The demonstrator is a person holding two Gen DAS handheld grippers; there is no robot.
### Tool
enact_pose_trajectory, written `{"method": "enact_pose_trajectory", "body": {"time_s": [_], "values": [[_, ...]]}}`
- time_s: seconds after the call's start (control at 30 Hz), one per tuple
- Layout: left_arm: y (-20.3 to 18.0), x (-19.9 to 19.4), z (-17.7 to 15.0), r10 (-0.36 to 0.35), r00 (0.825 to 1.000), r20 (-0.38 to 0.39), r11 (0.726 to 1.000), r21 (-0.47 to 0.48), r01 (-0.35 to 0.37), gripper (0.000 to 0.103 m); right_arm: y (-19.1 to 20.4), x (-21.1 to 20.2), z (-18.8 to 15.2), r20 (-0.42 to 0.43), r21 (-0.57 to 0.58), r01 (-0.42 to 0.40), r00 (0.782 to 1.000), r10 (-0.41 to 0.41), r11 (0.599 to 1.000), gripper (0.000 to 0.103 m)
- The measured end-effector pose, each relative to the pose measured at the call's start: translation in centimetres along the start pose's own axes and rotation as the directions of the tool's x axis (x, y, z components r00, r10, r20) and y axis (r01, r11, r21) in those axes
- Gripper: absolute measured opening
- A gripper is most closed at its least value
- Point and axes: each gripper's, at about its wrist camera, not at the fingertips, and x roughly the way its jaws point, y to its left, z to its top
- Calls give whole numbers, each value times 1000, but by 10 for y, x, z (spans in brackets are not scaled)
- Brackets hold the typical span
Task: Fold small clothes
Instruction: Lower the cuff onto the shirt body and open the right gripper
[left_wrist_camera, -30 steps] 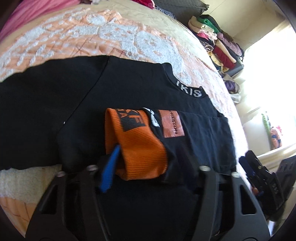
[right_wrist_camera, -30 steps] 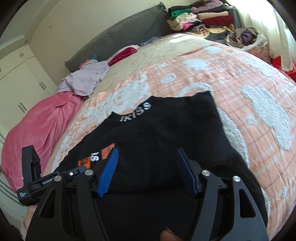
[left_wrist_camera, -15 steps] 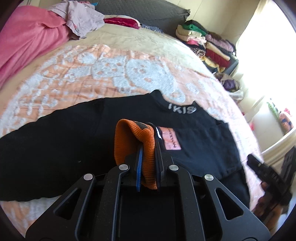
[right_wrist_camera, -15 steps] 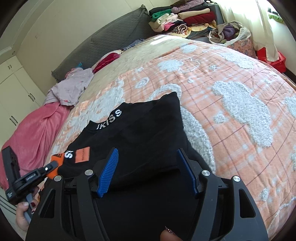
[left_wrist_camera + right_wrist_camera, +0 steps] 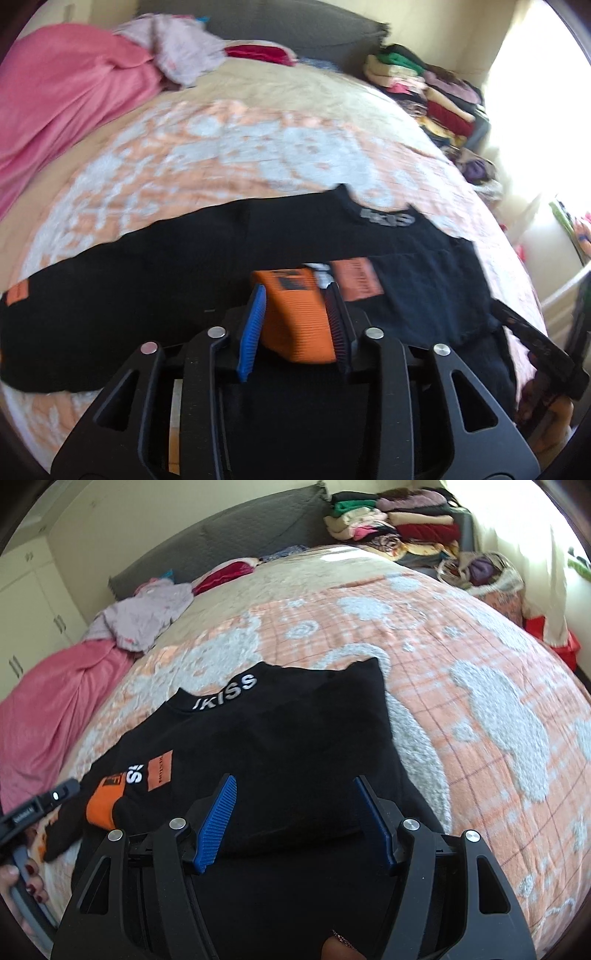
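A wide bed [image 5: 461, 657] under a peach and white quilt carries the black sweatshirt [image 5: 280, 746], spread flat near its close edge with one sleeve laid across the chest; the sleeve-folding step looks to be in hand; the left gripper [image 5: 295, 317] has its fingers part-spread around the orange cuff [image 5: 295, 325], and whether they still pinch it I cannot tell; the right gripper [image 5: 295, 823] hovers released over the hem; next the far sleeve likely needs drawing in. Only the left view shows that long sleeve stretched leftward; only the right view reads the collar lettering [image 5: 225, 693] sharply.
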Motion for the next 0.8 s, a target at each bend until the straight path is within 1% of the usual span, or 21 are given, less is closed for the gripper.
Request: {"method": "enact_pose_trajectory", "body": {"time_s": [0.07,0.13,0.27,0.3,0.37,0.47,0.57,0.63,0.67,0.7,0.73,0.8], "values": [[-13,6,-2,-22,1000,-16,999,31,23,31,6,1,2,-8,-29,15,1000,-15,999,64],[-23,18,-6,-46,997,-54,997,56,49,35,9,2,3,-15,-52,17,1000,-18,998,64],[-28,51,-20,-26,988,-153,998,59,35,45,12,6,4,-33,-82,31,999,-34,996,64],[-28,54,-22,-25,987,-160,998,59,35,51,12,6,4,-33,-83,29,999,-32,996,64],[-29,60,-29,-25,985,-172,997,66,37,57,11,7,4,-34,-81,28,999,-30,996,64],[-30,61,-34,-20,986,-166,996,83,34,58,10,12,4,-42,-87,31,999,-35,996,64],[-27,59,-33,-29,986,-167,997,72,41,59,4,21,3,-67,-79,40,997,-46,996,64],[-25,59,-32,-30,986,-167,997,67,41,59,-5,30,0,-95,-67,89,991,-95,994,65],[-24,58,-33,-31,985,-168,997,66,43,59,-14,37,-2,-119,-55,130,984,-136,990,65],[-23,57,-33,-34,985,-167,997,64,45,59,-19,39,-4,-127,-42,136,982,-140,990,65],[-23,57,-33,-37,985,-166,997,60,48,59,-25,40,-5,-129,-14,118,984,-119,993,64],[-23,56,-32,-39,986,-165,997,55,49,61,-25,39,-5,-125,-8,118,985,-118,993,64]]}}
